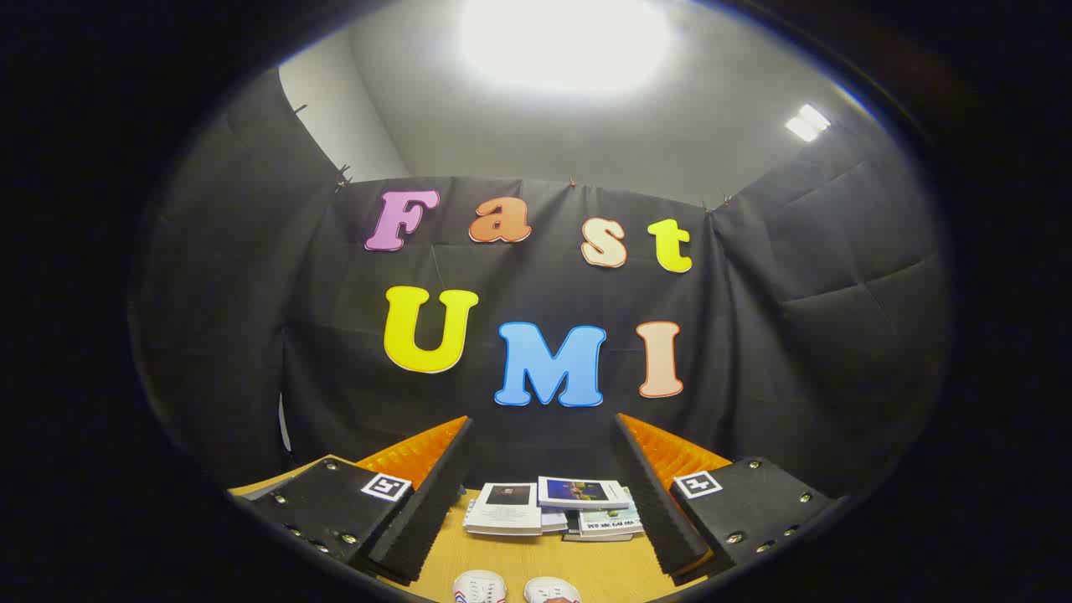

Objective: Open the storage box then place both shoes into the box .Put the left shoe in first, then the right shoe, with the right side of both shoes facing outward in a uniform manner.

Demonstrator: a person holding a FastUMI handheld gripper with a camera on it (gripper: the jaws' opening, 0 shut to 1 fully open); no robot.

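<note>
1. The hand-held gripper is spread wide and holds nothing: its left finger and right finger stand well apart, with bare tabletop between them.
2. Going left to right, at about 7 o'clock from the midpoint between the fingers sits the toe of one white shoe. Just beside it, at about 6 o'clock, sits the toe of a second shoe. Both lie close under the fingers and are cut off low, so I cannot tell which is the left shoe.
3. Up at 12 o'clock, beyond the fingertips, a small pile of books rests on the tabletop against the booth's black wall.
4. The storage box is the first thing to deal with, and by my judgement the task is at its very start, with the box unopened and the shoes untouched.
5. To do this step well, tip the gripper downward first to find the box and its lid, keep the fingers spread, and approach the lid's edge squarely.
6. Pose: the gripper is held roughly level, aimed at the far wall, fingers raised off the tabletop.
</note>
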